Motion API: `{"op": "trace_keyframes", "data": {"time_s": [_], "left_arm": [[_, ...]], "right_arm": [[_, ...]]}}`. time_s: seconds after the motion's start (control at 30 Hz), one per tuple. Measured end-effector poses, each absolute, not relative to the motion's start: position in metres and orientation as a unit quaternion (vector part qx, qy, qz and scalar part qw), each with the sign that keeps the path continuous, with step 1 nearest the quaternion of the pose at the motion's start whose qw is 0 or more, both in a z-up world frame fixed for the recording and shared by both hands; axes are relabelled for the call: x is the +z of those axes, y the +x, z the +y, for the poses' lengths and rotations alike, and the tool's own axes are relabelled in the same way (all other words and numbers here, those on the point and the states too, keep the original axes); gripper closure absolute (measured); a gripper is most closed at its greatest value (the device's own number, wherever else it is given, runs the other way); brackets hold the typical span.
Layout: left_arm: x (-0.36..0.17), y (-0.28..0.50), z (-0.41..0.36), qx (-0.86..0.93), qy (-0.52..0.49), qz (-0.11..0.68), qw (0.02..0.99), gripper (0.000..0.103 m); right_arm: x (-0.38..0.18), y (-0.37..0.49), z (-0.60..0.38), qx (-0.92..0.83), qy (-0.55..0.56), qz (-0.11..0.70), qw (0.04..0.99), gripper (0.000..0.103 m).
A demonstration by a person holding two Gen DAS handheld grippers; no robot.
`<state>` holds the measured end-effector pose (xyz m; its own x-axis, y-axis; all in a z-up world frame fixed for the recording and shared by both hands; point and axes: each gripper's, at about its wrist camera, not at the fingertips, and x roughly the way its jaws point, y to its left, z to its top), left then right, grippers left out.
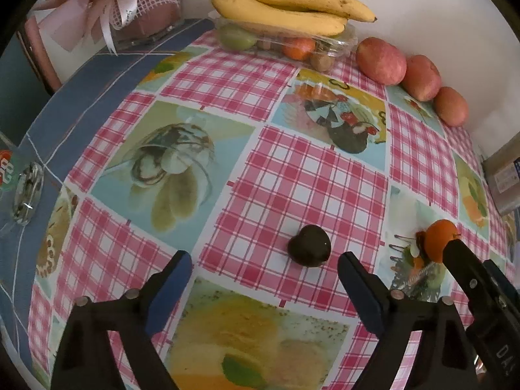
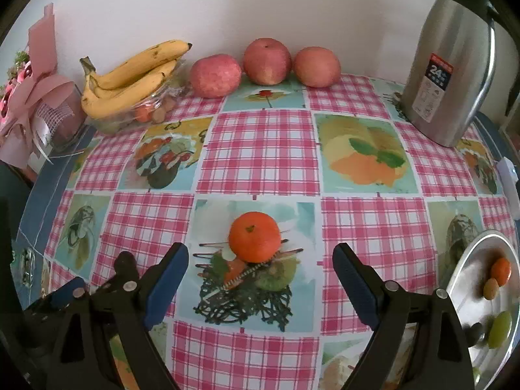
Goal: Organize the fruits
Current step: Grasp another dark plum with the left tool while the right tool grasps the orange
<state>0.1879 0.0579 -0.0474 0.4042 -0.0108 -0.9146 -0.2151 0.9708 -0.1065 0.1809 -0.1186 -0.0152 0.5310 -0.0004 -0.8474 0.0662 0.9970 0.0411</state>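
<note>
A steel thermos jug [image 2: 450, 74] stands near a ribboned gift box [image 1: 130, 6].

**Kitchen table against a plain wall**

Table covered by vinyl tablecloth [image 2: 260, 156]: pink-white plaid squares alternating with printed fruit and dessert panels. Blue tabletop [image 1: 65, 104] exposed along the left edge. Plain off-white wall [image 2: 227, 6] runs directly behind the far edge. Steel thermos jug [image 2: 451, 74] stands far right; pink ribbon gift box [image 1: 130, 6] far left. Soft, even lighting.
</note>
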Motion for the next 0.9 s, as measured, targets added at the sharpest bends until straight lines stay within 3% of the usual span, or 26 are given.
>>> {"op": "trace_keyframes", "data": {"time_s": [0.27, 0.43, 0.57, 0.73, 0.9], "left_arm": [[-0.048, 0.189, 0.059, 0.058, -0.105, 0.537, 0.835, 0.014], [-0.048, 0.192, 0.055, 0.055, -0.103, 0.534, 0.838, 0.023], [-0.047, 0.192, 0.052, 0.046, -0.103, 0.532, 0.839, 0.034], [-0.047, 0.193, 0.052, 0.037, -0.109, 0.529, 0.841, 0.045], [-0.046, 0.193, 0.049, 0.027, -0.108, 0.524, 0.845, 0.056]], "right_arm": [[-0.02, 0.186, -0.117, -0.013, 0.039, 0.484, 0.874, 0.012], [-0.019, 0.19, -0.115, -0.004, 0.046, 0.478, 0.877, 0.013], [-0.022, 0.194, -0.111, 0.002, 0.045, 0.479, 0.877, 0.027], [-0.028, 0.198, -0.11, -0.005, 0.037, 0.476, 0.878, 0.03], [-0.037, 0.202, -0.121, -0.013, 0.053, 0.485, 0.873, 0.044]]}}
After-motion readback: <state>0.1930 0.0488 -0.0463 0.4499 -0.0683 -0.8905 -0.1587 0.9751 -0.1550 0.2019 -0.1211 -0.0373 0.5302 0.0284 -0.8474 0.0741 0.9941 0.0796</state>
